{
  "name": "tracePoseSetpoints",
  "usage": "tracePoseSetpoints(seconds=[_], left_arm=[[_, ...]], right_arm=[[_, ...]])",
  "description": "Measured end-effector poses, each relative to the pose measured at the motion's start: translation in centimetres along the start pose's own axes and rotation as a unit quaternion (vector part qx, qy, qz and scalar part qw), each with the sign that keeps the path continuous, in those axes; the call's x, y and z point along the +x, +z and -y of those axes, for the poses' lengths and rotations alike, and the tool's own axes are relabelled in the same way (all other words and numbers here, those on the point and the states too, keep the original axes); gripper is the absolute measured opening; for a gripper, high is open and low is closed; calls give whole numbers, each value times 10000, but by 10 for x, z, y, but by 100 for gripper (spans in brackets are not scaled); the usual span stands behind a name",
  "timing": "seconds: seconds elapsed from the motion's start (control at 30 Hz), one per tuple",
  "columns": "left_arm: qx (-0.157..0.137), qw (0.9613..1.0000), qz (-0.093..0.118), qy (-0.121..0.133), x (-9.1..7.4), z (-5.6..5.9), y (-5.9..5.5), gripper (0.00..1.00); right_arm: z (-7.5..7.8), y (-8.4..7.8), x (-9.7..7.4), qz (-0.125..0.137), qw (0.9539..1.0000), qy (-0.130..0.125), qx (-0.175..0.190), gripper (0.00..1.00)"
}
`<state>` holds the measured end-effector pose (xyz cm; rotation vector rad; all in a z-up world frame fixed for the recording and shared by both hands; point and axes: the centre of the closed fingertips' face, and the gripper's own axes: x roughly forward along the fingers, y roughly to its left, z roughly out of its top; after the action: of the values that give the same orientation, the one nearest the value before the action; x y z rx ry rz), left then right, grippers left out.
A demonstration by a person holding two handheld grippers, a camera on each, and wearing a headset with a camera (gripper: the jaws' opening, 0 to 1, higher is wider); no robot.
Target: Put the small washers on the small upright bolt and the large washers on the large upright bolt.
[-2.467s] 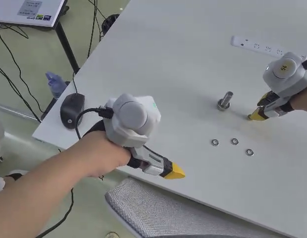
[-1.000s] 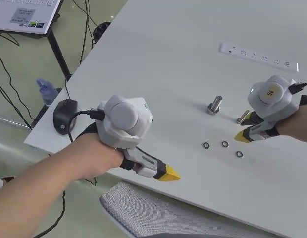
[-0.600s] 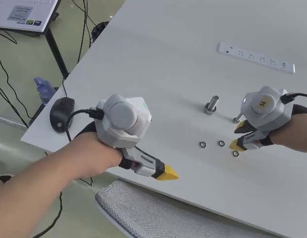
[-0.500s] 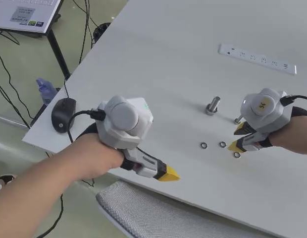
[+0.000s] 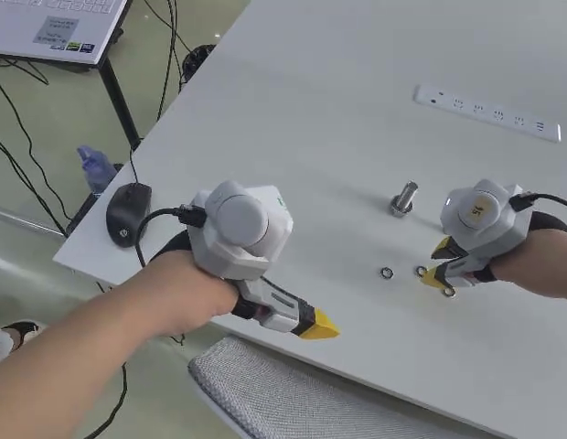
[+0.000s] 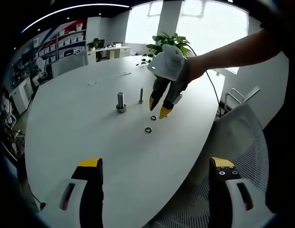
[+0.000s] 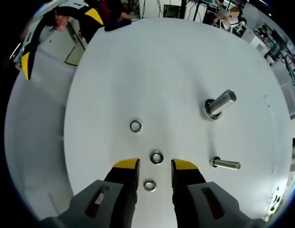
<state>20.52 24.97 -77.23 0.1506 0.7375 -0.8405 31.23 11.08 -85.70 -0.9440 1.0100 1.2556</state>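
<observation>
Steel ring washer [image 7: 149,185] lies flat on the white worktop [image 7: 162,71], between the parted jaws of our right tongs [image 7: 155,165], untouched. We judge: lower squarely, pinch across its rim, lift level. Its size class is unclear. Left tongs [image 6: 154,164] gape empty, well apart.

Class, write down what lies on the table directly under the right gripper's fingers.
One washer lies flat on the white table, in the gap between the open right gripper's fingers, touching neither. The table beneath the fingers themselves is covered.
</observation>
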Motion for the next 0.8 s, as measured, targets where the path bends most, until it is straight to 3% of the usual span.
tracePoseSetpoints(seconds=[0.23,0.47,0.8], left_arm=[[-30,10000,-11,22,-2,-2,-1,91],[-58,10000,-6,19,-2,-2,-1,91],[-29,10000,-41,-7,2,-2,0,88]], right_arm=[[1,-5,9,-92,9999,-26,-53,28],[3,-4,10,-34,10000,-15,22,28],[1,-4,10,-168,9999,31,-5,26]])
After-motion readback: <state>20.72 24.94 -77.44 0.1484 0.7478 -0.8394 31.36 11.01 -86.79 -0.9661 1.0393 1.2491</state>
